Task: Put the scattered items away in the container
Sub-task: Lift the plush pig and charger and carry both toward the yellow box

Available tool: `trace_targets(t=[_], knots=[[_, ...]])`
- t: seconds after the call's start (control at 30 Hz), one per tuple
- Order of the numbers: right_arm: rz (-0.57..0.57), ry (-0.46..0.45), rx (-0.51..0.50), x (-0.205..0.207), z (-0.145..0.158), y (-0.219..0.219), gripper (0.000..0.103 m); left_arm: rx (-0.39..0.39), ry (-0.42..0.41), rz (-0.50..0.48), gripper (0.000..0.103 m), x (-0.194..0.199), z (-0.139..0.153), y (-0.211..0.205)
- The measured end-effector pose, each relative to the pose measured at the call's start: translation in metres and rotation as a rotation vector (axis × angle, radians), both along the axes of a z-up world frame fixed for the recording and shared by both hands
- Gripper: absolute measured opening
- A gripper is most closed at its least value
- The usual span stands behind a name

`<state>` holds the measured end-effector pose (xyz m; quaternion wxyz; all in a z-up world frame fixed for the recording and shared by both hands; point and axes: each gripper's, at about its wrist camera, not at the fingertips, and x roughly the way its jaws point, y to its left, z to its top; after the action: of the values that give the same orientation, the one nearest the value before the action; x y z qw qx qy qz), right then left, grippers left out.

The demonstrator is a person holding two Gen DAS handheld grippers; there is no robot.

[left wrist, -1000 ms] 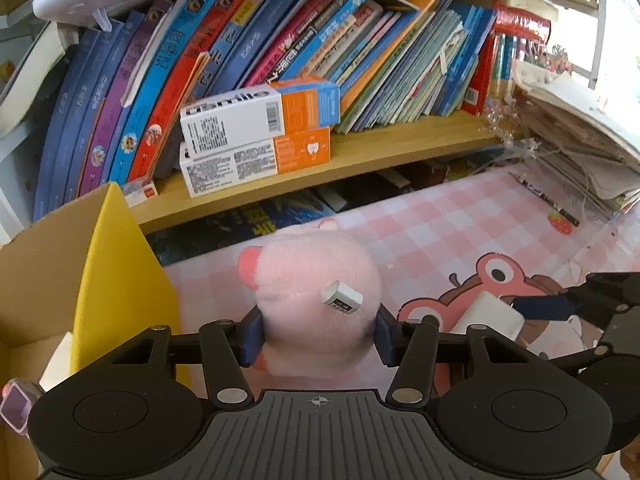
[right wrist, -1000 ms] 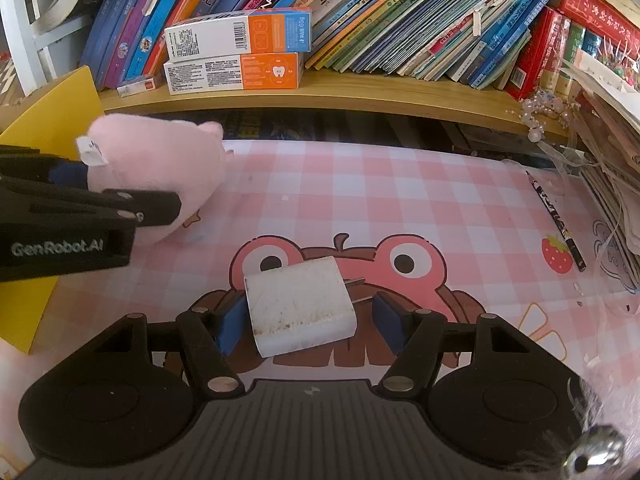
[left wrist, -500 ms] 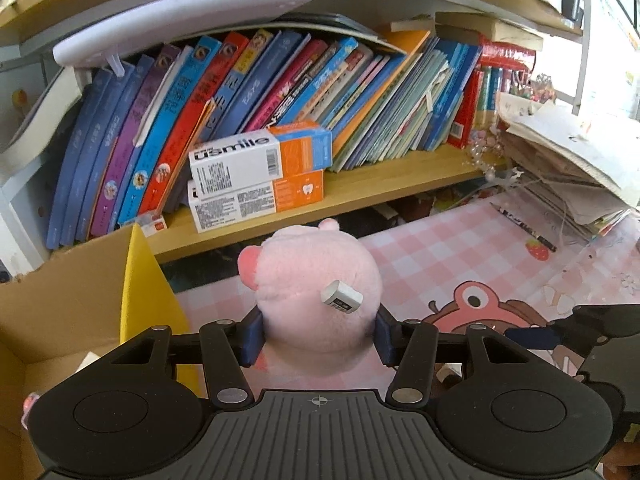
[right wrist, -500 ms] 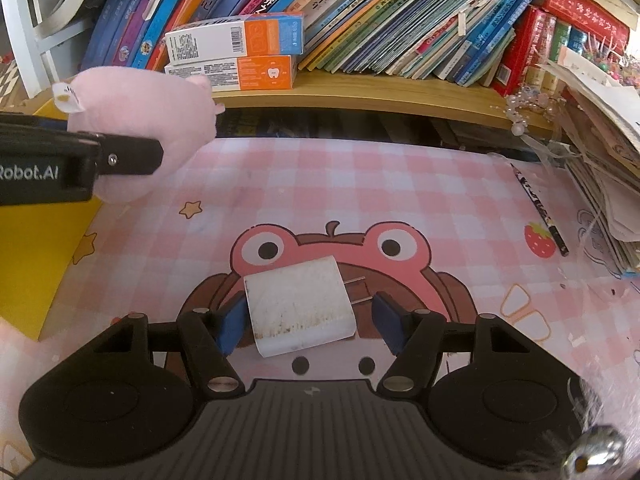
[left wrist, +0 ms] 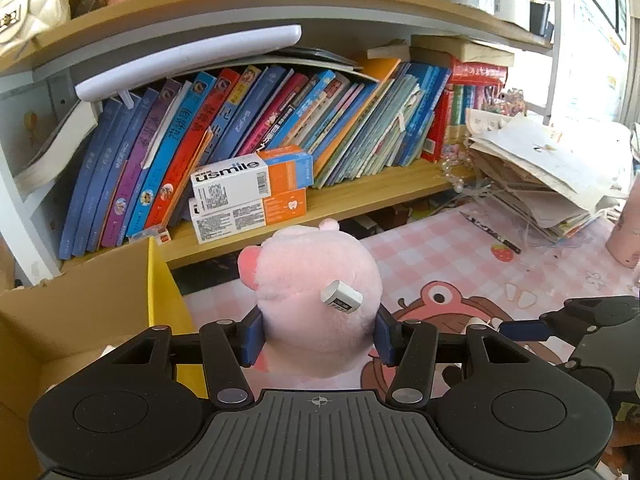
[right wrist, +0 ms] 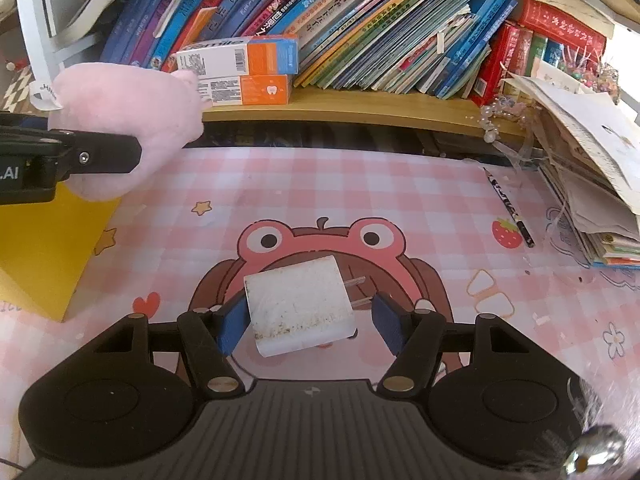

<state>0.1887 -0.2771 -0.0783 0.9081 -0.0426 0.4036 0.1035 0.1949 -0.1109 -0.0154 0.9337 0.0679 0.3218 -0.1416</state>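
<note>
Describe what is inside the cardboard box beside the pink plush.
Only the cardboard box's brown inner wall and yellow flap show; the left gripper holding the pink plush covers its floor.

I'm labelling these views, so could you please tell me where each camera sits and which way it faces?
Left wrist: on the left gripper, looking along its fingers at the pink plush toy it grips, toward the bookshelf.
Right wrist: on the right gripper, facing the white charger it holds, above the mat.
Shared: toy, shelf, each other's gripper.
</note>
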Motion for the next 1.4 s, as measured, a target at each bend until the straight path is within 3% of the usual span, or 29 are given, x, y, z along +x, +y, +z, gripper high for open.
trace_targets(t=[0.57,1.4], knots=[[-0.008,-0.047,0.001,-0.049,0.029,-0.001,0.064,-0.019,-0.025,-0.021,0.052,-0.056,0.024,0.019],[0.084,-0.117,-0.003,-0.101,0.064,0.032,0.064,-0.072,-0.050,0.053,0.052,-0.126,0.041,0.067]])
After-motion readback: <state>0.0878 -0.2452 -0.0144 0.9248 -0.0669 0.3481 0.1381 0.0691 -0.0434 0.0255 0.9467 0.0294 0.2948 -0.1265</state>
